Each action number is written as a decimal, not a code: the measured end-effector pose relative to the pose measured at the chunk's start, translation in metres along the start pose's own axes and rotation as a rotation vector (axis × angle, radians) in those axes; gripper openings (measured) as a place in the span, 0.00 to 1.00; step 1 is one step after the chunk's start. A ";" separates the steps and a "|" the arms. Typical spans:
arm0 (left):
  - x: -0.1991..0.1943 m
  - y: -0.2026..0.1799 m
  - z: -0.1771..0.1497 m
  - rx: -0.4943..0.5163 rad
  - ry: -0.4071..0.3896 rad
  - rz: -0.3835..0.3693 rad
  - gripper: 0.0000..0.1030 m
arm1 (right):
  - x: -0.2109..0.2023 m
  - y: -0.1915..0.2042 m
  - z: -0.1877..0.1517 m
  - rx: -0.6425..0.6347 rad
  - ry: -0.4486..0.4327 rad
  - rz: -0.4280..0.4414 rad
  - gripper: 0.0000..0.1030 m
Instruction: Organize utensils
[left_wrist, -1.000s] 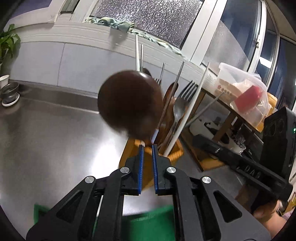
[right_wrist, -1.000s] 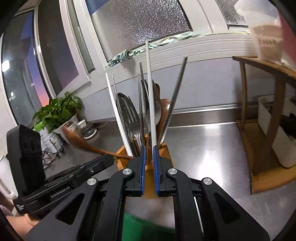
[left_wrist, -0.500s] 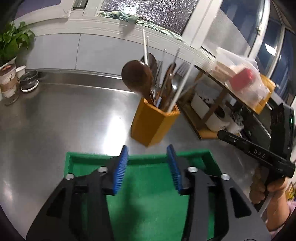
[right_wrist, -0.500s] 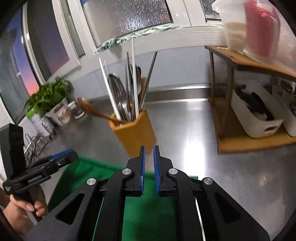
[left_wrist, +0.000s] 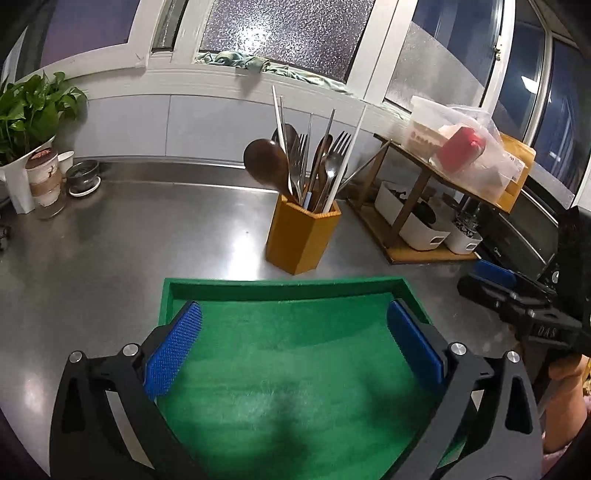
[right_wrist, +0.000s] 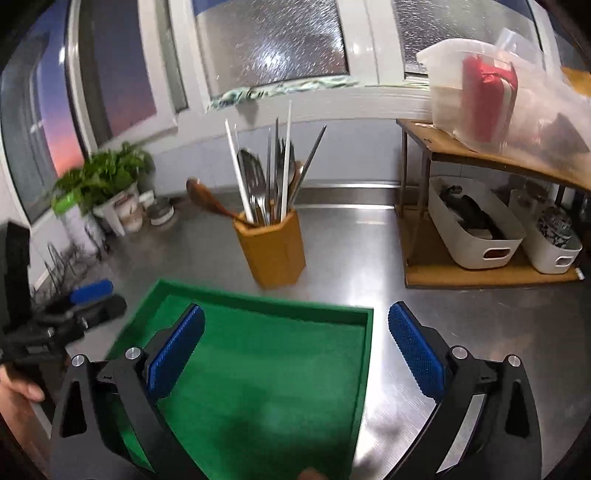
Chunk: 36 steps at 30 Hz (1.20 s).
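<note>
While both grippers, left (left_wrist: 293, 345) and right (right_wrist: 295, 347), hover spread and empty above the green felt-lined tray (left_wrist: 280, 286), recheck the far orange wooden utensil holder (left_wrist: 301, 236) for leaners.

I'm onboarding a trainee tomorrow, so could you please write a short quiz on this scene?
1. True or false: the left tool grips the wooden spoon.
2. Where do the utensils stand? A) green tray B) orange holder C) white bins
3. Fill in: the right tool is ____ (open/shut).

Key: 1. False; it is open, holding nothing, and the spoon stands in the holder. 2. B. 3. Open.
</note>
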<state>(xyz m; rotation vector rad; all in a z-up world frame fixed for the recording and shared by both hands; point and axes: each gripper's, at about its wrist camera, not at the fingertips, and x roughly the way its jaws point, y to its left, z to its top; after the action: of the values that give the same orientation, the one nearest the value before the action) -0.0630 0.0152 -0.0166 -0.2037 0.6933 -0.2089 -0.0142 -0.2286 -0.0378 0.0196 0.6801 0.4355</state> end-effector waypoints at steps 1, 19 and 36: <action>-0.001 0.000 -0.001 0.002 0.002 0.007 0.92 | -0.001 0.002 -0.003 -0.008 0.006 -0.005 0.96; -0.008 -0.006 -0.009 0.041 0.057 0.077 0.92 | -0.006 0.004 -0.019 0.015 0.055 -0.015 0.96; -0.008 -0.003 -0.007 0.040 0.062 0.097 0.92 | 0.000 0.010 -0.019 0.012 0.067 -0.011 0.96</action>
<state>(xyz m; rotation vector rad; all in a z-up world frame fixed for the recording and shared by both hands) -0.0738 0.0134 -0.0160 -0.1252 0.7579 -0.1362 -0.0295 -0.2216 -0.0511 0.0124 0.7484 0.4228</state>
